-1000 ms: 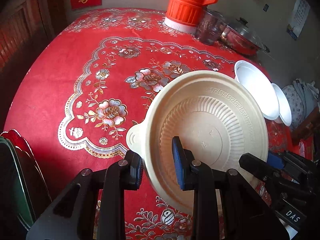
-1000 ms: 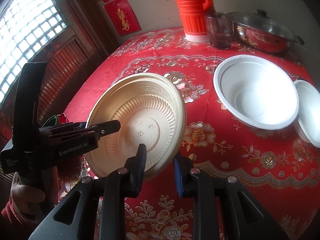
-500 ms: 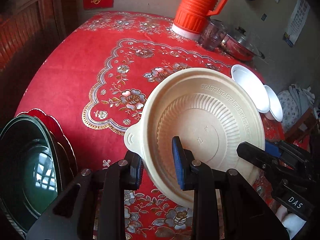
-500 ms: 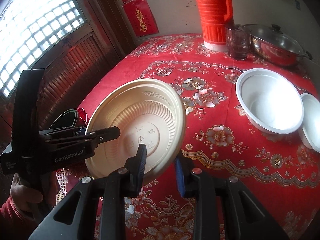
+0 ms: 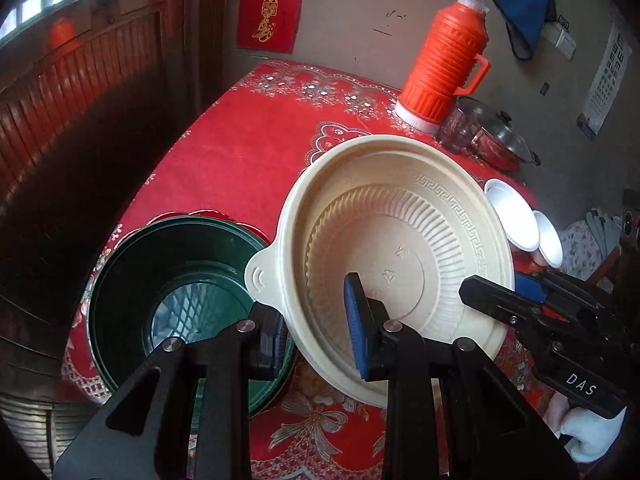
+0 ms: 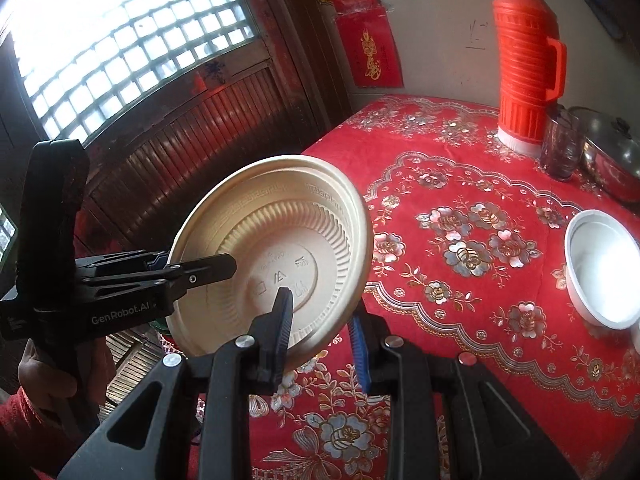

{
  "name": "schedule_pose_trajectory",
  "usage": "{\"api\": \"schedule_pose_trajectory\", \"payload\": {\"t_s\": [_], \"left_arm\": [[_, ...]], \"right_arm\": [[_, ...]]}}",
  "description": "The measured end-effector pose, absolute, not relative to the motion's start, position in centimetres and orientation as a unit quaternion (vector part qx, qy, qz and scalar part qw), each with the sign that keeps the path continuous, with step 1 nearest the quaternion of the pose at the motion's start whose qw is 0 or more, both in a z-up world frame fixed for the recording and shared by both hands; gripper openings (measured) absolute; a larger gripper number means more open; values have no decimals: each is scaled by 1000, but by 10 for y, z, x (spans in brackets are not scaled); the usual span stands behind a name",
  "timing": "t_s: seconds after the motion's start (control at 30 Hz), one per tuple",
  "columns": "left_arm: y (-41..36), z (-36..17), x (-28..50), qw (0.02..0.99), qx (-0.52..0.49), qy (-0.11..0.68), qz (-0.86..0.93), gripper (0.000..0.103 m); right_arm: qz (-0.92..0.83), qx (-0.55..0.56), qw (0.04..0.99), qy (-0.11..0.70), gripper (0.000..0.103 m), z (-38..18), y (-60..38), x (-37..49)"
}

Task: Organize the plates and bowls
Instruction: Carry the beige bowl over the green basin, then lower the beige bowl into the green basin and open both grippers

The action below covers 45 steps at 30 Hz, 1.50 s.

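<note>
A beige ribbed plastic bowl (image 5: 400, 248) is held in the air, tilted, by both grippers. My left gripper (image 5: 316, 328) is shut on its near rim beside the small tab handle. My right gripper (image 6: 320, 320) is shut on the opposite rim; it shows in the left wrist view (image 5: 520, 300) at the right. The bowl (image 6: 280, 248) hangs over the table's left edge. A dark green bowl (image 5: 176, 292) sits on a red plate below and left of it. Two white bowls (image 5: 516, 216) sit at the far right.
An orange thermos (image 5: 444, 68), a glass cup (image 5: 458, 128) and a lidded steel pot (image 5: 500, 144) stand at the table's back. The red floral tablecloth (image 6: 460, 240) covers the table. A wooden wall and window (image 6: 120, 52) lie to the left.
Both grippers carried the beige bowl left and back, toward the table's left edge. The green bowl has come fully into the left wrist view, just beneath the beige bowl.
</note>
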State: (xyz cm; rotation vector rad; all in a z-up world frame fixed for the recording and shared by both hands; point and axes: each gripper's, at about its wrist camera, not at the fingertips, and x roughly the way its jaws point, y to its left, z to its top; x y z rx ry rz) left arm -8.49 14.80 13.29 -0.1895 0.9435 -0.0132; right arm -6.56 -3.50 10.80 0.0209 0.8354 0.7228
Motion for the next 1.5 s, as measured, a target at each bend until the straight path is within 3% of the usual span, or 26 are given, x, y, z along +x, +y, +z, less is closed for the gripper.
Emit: {"api": "schedule_pose_trajectory", "payload": {"t_s": [0.6, 1.1, 1.5], "left_arm": [[246, 93, -123, 859, -110, 491, 92, 26], [245, 81, -118, 862, -71, 489, 113, 26], [240, 83, -124, 874, -27, 459, 154, 26]], "right_arm": [[406, -90, 800, 433, 28, 78, 88, -62], [391, -140, 802, 430, 28, 68, 105, -67], [372, -150, 815, 419, 36, 68, 102, -64]]}}
